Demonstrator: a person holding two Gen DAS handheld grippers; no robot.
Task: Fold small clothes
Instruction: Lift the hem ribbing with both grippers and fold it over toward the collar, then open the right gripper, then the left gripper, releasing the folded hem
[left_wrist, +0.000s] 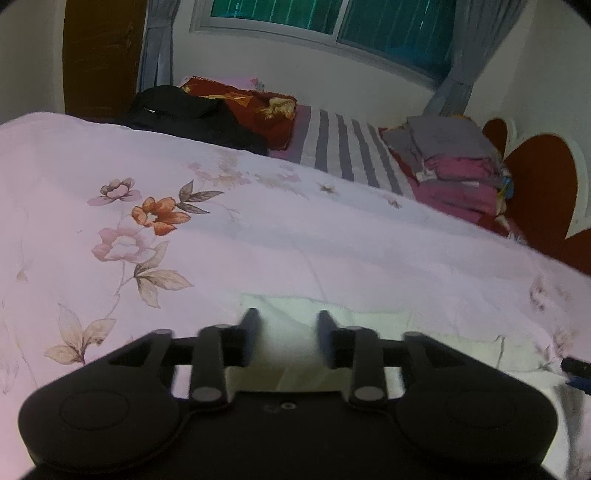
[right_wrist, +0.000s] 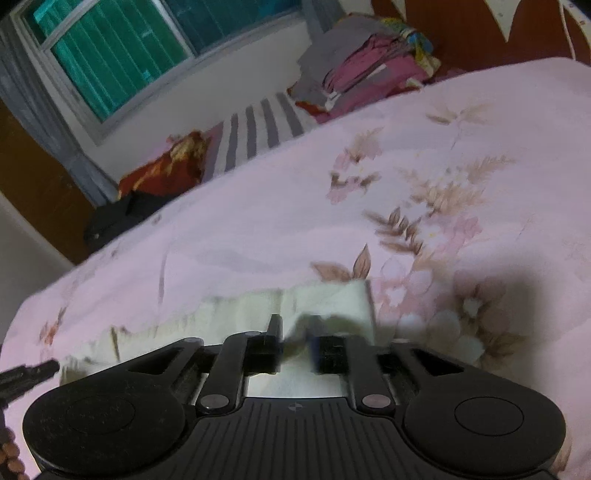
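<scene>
A small cream-white garment (left_wrist: 373, 332) lies flat on the pink floral bedspread (left_wrist: 258, 229). In the left wrist view my left gripper (left_wrist: 288, 325) is low over its near edge, jaws apart with cloth showing between them. In the right wrist view the same garment (right_wrist: 325, 299) lies under my right gripper (right_wrist: 293, 332), whose jaws stand a narrow gap apart over the cloth; motion blur hides whether they pinch it. The other gripper's tip (right_wrist: 33, 371) shows at the left edge.
A stack of folded grey and pink clothes (left_wrist: 458, 166) sits at the far right by the red headboard (left_wrist: 543, 184). A black bag (left_wrist: 192, 114) and a red pillow (left_wrist: 255, 107) lie at the far side, under the window (left_wrist: 332, 18).
</scene>
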